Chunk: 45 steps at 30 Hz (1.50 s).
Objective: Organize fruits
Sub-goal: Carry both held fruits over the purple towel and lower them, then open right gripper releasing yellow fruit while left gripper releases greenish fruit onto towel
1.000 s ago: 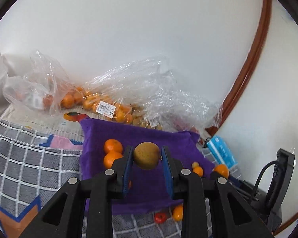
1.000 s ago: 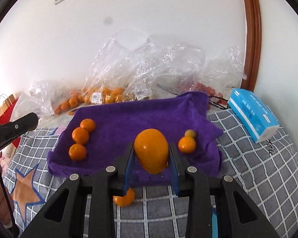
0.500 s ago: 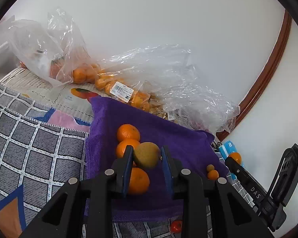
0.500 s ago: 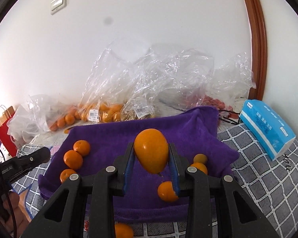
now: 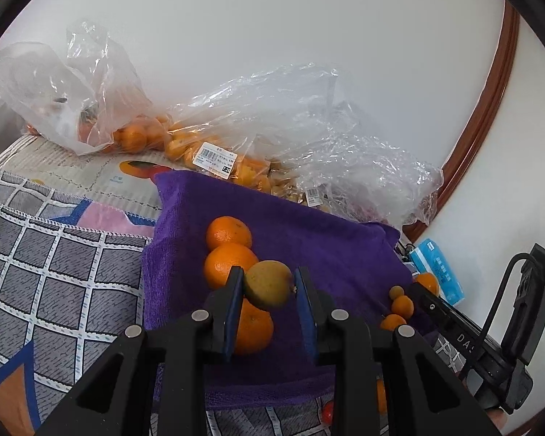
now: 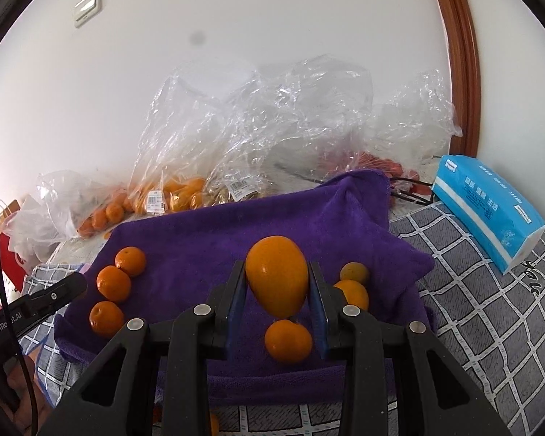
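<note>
The left tongs (image 5: 269, 287) are clenched on a small yellow-green fruit (image 5: 268, 283), pads pressing its two sides across the widest part, so it hangs above the purple towel (image 5: 327, 247) beside a row of three mandarins (image 5: 229, 265) near the towel's left edge. The right tongs (image 6: 277, 283) grasp an egg-shaped orange fruit (image 6: 277, 277) the same way, narrow end down, above a loose round orange (image 6: 289, 340) near the towel's front edge and just left of two smaller fruits (image 6: 353, 283) toward the right edge.

Both held fruits look light and firm, with smooth, slightly glossy skin that could slip on flat pads. The egg-shaped one tapers downward, so a loosening squeeze would probably let it slide out below; a hold across the broadest middle, as now, seems safest. Hard pressure would likely bruise the skin. Round fruit will probably roll once released, though the soft nap of the towel should check that; setting each down low and against its neighbours would help.

Beyond the towel's far edge lie crumpled clear plastic bags (image 6: 272, 127) holding more oranges, and a blue tissue pack (image 6: 487, 210) rests on the grey checked bedcover (image 6: 490, 309) near the towel's right corner.
</note>
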{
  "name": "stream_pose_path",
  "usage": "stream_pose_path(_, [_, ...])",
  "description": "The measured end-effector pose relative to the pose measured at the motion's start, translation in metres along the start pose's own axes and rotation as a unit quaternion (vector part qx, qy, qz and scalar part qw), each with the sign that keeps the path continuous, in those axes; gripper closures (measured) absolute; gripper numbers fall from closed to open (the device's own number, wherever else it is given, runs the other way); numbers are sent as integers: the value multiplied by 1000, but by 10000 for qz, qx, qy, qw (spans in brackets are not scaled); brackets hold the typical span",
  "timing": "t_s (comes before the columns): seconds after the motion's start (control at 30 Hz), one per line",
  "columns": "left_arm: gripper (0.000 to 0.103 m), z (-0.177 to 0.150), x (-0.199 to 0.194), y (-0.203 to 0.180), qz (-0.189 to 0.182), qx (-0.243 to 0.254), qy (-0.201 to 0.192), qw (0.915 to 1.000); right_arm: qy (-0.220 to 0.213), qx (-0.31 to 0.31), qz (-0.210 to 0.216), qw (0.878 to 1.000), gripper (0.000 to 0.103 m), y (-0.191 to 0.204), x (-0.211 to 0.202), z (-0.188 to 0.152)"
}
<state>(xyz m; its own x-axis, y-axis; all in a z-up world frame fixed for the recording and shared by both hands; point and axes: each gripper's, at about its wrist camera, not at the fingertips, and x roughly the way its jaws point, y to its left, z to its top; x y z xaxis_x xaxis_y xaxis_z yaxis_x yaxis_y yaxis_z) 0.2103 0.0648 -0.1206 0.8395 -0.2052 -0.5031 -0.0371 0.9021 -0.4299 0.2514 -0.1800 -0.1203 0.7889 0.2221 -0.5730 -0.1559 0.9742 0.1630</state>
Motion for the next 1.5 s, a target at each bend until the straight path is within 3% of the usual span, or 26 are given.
stream_pose_path(0.53, [76,-2,12,3,-57,-101,264,9996,458,130,-34,9989,70,-5,20,-9])
stream_pose_path(1.1, [76,-4,15,-2,-173,40,391,9991,370,-24,-122,9992,70,1,16,-8])
stream_pose_path(1.23, [76,-5,15,-4,-258,93,435,9987,273,-14,-158,9995,56,1,12,-8])
stream_pose_path(1.5, [76,-9,18,-12,-341,274,575,9974,146,72,-214,9996,53,-2,7,-7])
